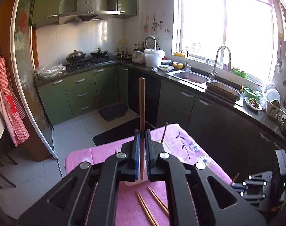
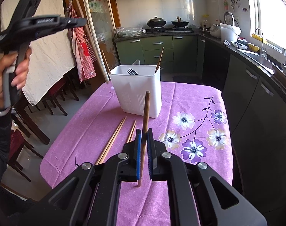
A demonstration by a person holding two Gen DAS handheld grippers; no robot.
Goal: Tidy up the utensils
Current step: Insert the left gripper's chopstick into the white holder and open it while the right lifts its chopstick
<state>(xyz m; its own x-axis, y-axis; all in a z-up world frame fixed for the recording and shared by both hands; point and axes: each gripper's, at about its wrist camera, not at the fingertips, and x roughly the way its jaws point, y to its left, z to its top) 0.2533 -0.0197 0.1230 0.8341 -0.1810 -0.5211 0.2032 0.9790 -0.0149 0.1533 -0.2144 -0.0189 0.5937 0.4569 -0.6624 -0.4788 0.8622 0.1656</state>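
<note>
Firstly, in the left wrist view, the left claw (image 1: 142, 141) is seen closed on one light wooden chopstick (image 1: 142, 111), which is held upright between the blue pads and rises well above them. Below the claw, the desk (image 1: 105, 150) is covered by a pink flowered cloth. Two light chopsticks (image 1: 152, 205) are laid loose on the cloth beneath the claw, spreading apart toward the near edge. One dark chopstick (image 1: 164, 132) is seen sticking up just right of the claw; what it stands in is mostly hidden. At the lower right, the right claw (image 1: 237, 185) is partly visible, with a dark stick end poking up from it.

Next, in the right wrist view, the right claw (image 2: 144, 139) is seen closed on one dark brown chopstick (image 2: 145, 116), held nearly upright with its lower end showing below the pads. One white utensil holder (image 2: 137, 94) is stood on the desk (image 2: 199, 98) beyond the claw. Inside it, one fork (image 2: 132, 72), one dark chopstick (image 2: 159, 60) leaning at the right corner and one pale spoon-like tip are counted. Loose light chopsticks (image 2: 112, 139) are laid on the cloth left of the claw, between it and the holder; about four are counted, partly hidden. The left claw (image 2: 75, 21) is held high at the upper left in a hand (image 2: 9, 75), with its light chopstick (image 2: 92, 43) slanting down.
</note>
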